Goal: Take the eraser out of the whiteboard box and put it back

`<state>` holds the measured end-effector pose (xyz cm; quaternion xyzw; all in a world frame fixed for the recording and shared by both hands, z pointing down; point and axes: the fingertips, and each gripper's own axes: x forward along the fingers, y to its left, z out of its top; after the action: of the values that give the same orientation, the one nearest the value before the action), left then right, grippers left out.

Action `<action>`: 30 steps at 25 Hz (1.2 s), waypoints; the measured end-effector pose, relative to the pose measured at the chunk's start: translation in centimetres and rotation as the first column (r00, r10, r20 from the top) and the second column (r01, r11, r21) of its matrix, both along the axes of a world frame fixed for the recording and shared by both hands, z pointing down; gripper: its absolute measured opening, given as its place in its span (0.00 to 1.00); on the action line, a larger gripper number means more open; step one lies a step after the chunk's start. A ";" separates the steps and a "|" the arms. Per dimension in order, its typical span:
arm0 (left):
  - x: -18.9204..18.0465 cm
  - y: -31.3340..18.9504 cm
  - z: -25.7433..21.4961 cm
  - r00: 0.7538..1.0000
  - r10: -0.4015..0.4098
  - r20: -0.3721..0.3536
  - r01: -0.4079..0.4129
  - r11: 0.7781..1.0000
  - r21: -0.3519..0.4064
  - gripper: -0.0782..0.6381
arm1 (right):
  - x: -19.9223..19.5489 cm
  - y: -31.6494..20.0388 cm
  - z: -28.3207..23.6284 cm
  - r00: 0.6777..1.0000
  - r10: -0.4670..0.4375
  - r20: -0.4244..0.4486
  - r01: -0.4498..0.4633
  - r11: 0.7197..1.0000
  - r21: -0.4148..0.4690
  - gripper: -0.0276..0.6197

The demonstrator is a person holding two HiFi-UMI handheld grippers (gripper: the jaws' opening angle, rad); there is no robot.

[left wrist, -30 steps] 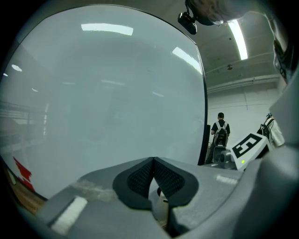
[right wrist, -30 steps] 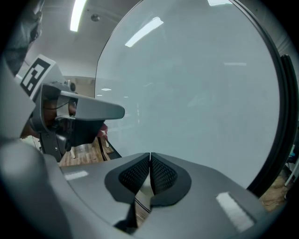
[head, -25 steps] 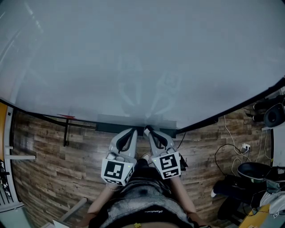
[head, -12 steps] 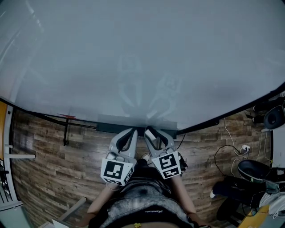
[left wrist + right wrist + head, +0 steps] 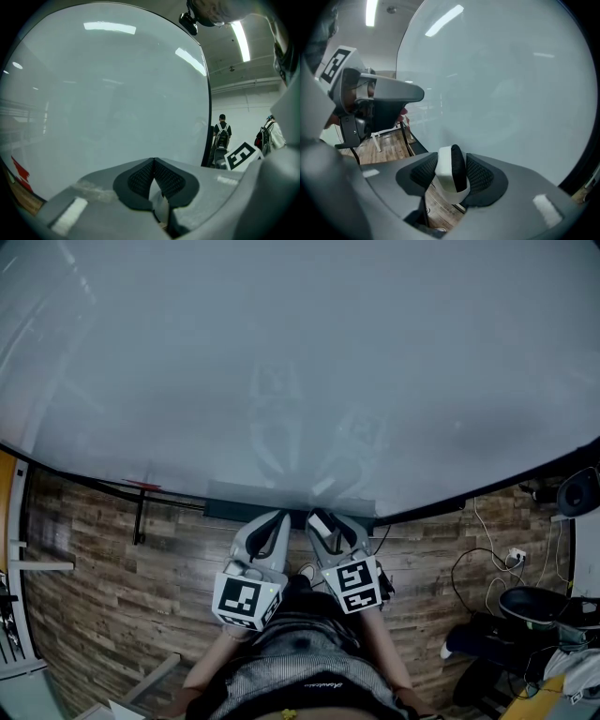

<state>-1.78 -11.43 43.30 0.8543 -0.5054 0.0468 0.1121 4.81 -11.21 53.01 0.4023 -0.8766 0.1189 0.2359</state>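
Note:
A big whiteboard (image 5: 281, 352) fills the head view, with its dark box (image 5: 225, 509) along the lower edge. My right gripper (image 5: 322, 521) reaches into that box, and the white-and-black eraser (image 5: 321, 520) stands between its fingers. In the right gripper view the eraser (image 5: 451, 173) sits upright between the two pads of my right gripper (image 5: 452, 169). The jaws have just been opening around it, and I cannot see the pads squeezing it. My left gripper (image 5: 280, 517) hovers beside it at the box, and in its own view my left gripper (image 5: 153, 163) is shut on nothing.
Wood floor (image 5: 122, 596) lies below the board. A black stand leg (image 5: 139, 517) is at the left. Cables and dark gear (image 5: 525, 606) crowd the right side. Two people (image 5: 221, 136) stand far off beyond the board's right edge.
The right gripper's jaws went from shut to spread apart, and the white eraser now shows between them. The left gripper stayed put.

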 end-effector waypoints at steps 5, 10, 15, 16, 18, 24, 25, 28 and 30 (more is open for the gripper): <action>0.3 -0.4 0.2 1.000 0.010 -0.002 -0.010 1.000 -0.008 0.11 | -0.2 -0.2 0.3 1.000 0.000 0.029 0.001 0.999 -0.044 0.32; 0.6 -0.5 0.1 1.000 0.024 -0.005 -0.024 1.000 -0.012 0.11 | 0.0 -0.2 0.5 1.000 0.004 0.030 -0.002 0.999 -0.055 0.32; 0.9 -0.8 0.4 0.999 0.040 -0.006 -0.040 0.999 -0.019 0.11 | 0.1 -0.2 0.7 0.999 0.002 0.037 0.000 0.999 -0.047 0.32; 1.0 -0.8 0.5 0.999 0.044 -0.008 -0.044 0.999 -0.023 0.11 | 0.0 -0.3 0.5 0.999 -0.001 0.041 0.003 0.999 -0.045 0.32; 1.0 -0.9 0.5 0.999 0.051 -0.006 -0.051 0.998 -0.024 0.11 | -0.1 -0.4 0.5 0.999 -0.006 0.043 0.008 0.999 -0.043 0.32; 1.2 -0.6 0.1 0.998 0.069 -0.009 -0.069 0.998 -0.013 0.11 | -0.2 -0.2 0.5 0.999 -0.002 0.045 0.003 0.999 -0.035 0.31; 1.3 -0.6 0.1 0.997 0.071 -0.011 -0.071 0.997 -0.013 0.11 | -0.1 -0.2 0.4 0.999 -0.001 0.047 0.003 0.999 -0.034 0.31; 1.3 -0.7 0.0 0.997 0.077 -0.019 -0.077 0.997 -0.014 0.11 | -0.1 -0.1 0.3 0.999 -0.002 0.041 0.004 0.999 -0.045 0.30; 1.4 -0.6 -0.1 0.996 0.085 -0.031 -0.086 0.996 -0.018 0.11 | 0.0 0.0 0.3 1.000 -0.002 0.022 0.003 0.999 -0.055 0.30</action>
<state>-0.41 -12.07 43.22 0.8746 -0.4662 0.0437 0.1258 4.86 -11.18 53.35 0.3933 -0.8760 0.1469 0.2373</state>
